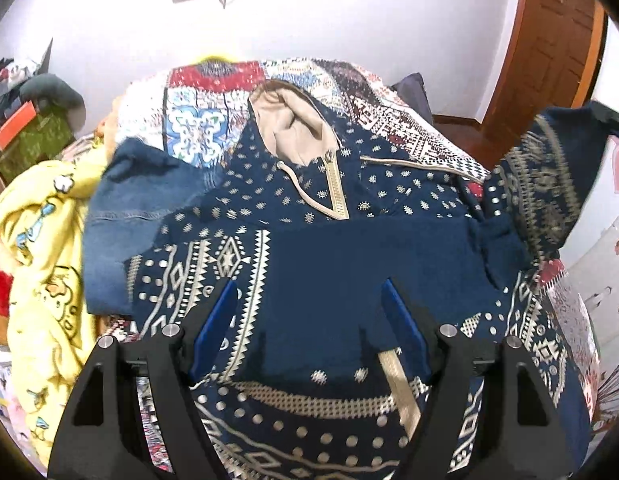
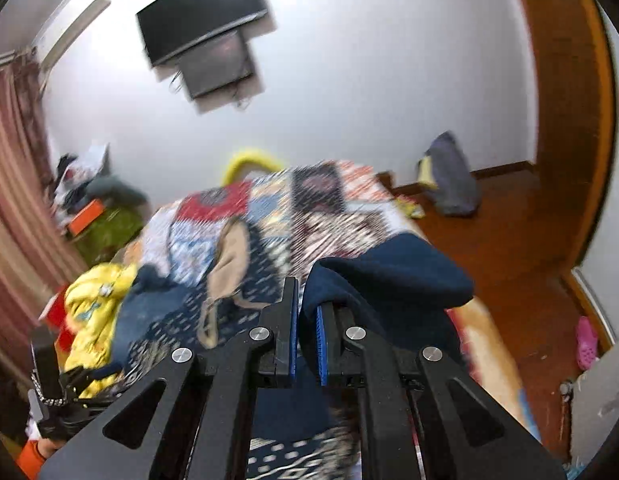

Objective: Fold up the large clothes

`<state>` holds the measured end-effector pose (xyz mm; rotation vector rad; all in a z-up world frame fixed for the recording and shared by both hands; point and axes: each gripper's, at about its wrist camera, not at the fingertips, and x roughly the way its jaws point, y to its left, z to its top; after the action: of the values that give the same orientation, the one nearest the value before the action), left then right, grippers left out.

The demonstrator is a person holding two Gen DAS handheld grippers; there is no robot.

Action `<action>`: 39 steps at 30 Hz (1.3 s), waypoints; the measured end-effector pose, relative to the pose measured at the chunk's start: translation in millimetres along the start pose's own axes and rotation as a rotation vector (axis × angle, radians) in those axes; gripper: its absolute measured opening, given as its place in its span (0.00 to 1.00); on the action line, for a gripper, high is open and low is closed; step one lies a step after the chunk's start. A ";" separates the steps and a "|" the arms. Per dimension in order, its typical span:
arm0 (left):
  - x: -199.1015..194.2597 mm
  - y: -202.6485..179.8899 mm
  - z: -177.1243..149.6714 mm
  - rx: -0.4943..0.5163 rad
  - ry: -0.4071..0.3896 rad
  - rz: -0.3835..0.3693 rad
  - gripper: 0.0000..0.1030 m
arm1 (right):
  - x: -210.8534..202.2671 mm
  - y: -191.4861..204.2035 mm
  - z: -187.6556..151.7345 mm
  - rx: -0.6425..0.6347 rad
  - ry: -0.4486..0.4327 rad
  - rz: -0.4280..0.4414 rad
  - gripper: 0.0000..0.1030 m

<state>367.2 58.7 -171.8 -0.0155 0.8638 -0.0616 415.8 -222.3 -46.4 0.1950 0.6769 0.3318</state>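
Hoodie [image 1: 309,208], navy with cream pattern, lies spread on the patchwork bedspread [image 1: 213,92]. Left wrist view: it fills the centre and lower frame, hood and zip at upper centre, hem toward the bottom edge, so its long axis runs bottom to top. One sleeve is already folded across the chest at mid frame. Left gripper [image 1: 309,320] at bottom centre, jaws wide apart, nothing between them, blue pads hovering over the plain navy panel. Yellow garment [image 1: 41,280] bunched at the left edge; wooden door [image 1: 549,60] upper right. Patterned cloth is lifted off the bed at the right edge, apparently the other sleeve. Right wrist view, blurred: right gripper [image 2: 307,316] at lower centre, jaws clamped tight on a fold of navy cloth that humps over the right finger. The rest of the hoodie [image 2: 177,312] lies left and below the jaws; TV [image 2: 201,12] upper left. Judgement: right hand is the nearer and carries the sleeve; the fold should travel leftward across the body.
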 end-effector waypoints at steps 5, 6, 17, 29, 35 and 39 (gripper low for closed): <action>-19.7 6.1 -11.8 0.023 -0.015 -0.019 0.72 | 55.7 36.7 -28.1 -0.044 0.154 0.032 0.07; -23.0 8.7 -15.1 0.024 -0.016 -0.023 0.72 | 67.8 42.3 -35.8 -0.046 0.193 0.037 0.07; -31.4 30.9 -40.0 0.029 0.011 0.000 0.72 | 146.6 72.4 -113.0 -0.037 0.545 0.028 0.07; -51.2 9.5 -27.3 0.027 -0.001 -0.031 0.72 | 79.3 68.8 -108.5 -0.126 0.594 0.075 0.38; -56.1 -35.7 -8.1 0.111 -0.027 -0.062 0.72 | 10.5 33.0 -84.3 -0.222 0.398 -0.064 0.45; -45.8 -81.8 5.0 0.184 -0.010 -0.122 0.72 | -26.6 -1.5 -73.7 -0.226 0.268 -0.187 0.56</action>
<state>337.4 -20.3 -130.6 0.1037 0.8445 -0.2547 349.4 -228.3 -87.7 -0.1308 0.9089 0.2541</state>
